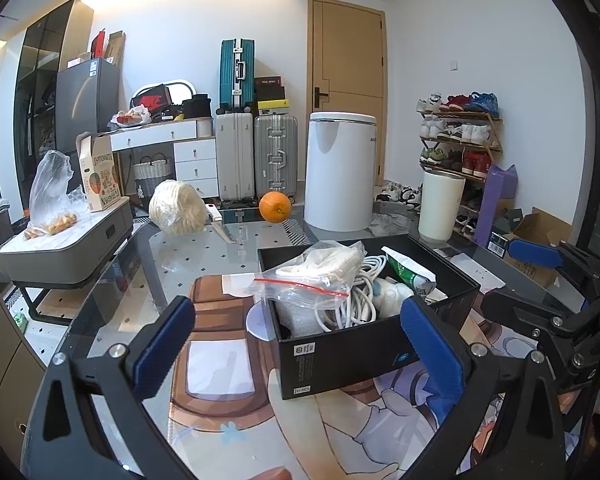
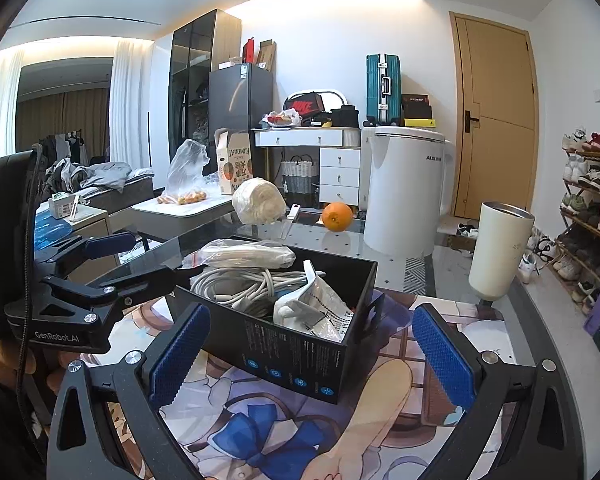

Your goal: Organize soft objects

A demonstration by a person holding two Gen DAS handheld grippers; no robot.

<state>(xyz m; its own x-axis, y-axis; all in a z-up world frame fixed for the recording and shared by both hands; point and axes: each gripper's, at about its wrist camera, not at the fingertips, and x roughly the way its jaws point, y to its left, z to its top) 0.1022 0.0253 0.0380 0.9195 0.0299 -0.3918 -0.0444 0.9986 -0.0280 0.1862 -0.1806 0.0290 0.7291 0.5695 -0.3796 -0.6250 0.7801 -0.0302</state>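
A black open box (image 1: 352, 354) (image 2: 296, 360) stands on the glass table over a printed mat. It holds a zip bag of white cloth (image 1: 320, 272) (image 2: 248, 256), a coiled white cable (image 1: 364, 296) (image 2: 240, 280) and a green-and-white packet (image 1: 408, 272) (image 2: 320, 312). My left gripper (image 1: 296, 344) is open and empty, jaws straddling the box's near left corner. My right gripper (image 2: 312, 352) is open and empty, jaws either side of the box's near corner. The right gripper also shows in the left wrist view (image 1: 548, 280), and the left gripper shows in the right wrist view (image 2: 136, 260).
On the table's far side lie a wrapped cream bundle (image 1: 178, 208) (image 2: 260, 202), a knife (image 1: 220, 220), an orange (image 1: 275, 207) (image 2: 337, 217), a white kettle (image 1: 340, 170) (image 2: 408, 192) and a cream tumbler (image 1: 440, 206) (image 2: 498, 248). A shoe rack (image 1: 460, 140) stands right.
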